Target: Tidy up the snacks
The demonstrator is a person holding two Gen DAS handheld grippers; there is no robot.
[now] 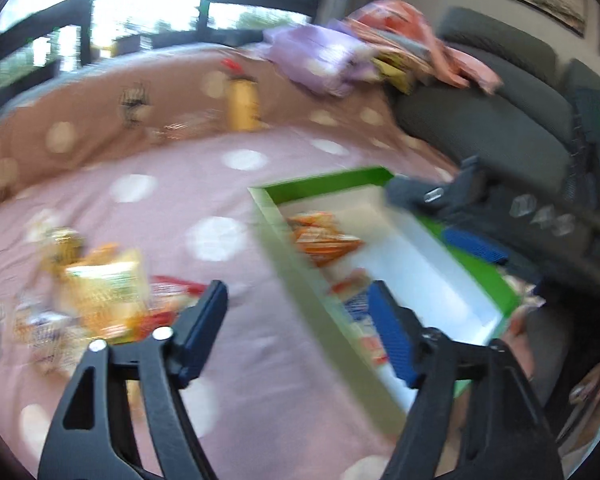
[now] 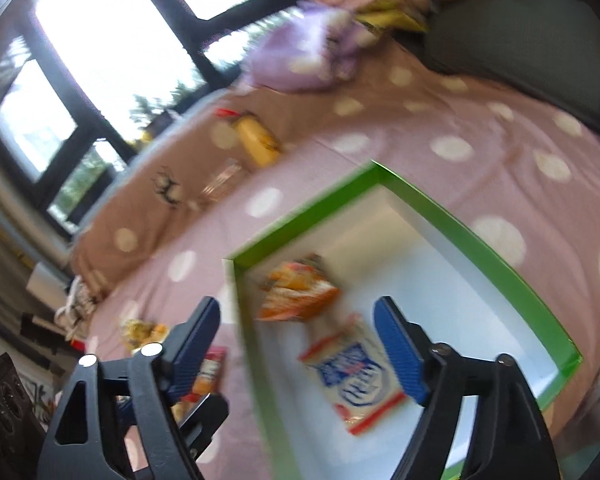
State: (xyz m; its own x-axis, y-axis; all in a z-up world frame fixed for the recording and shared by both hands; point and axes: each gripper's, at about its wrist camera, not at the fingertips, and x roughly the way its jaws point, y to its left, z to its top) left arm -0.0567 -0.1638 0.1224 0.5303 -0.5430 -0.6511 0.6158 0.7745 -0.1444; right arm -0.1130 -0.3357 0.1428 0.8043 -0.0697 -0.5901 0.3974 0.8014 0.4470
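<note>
Both your grippers — left, right — hang with jaws spread, empty. Two packets lie in the green box; several snacks wait on the bed — barely begun.

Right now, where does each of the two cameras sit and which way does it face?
Left wrist view: sits on the left gripper, looks down and forward over the dotted bedspread at the green box and loose snacks; its own open gripper and the right gripper show.
Right wrist view: sits on the right gripper, looks down into the green box at the blue-and-white packet; its own open gripper shows.
Shared: box, orange packet, yellow bottle, window.
</note>
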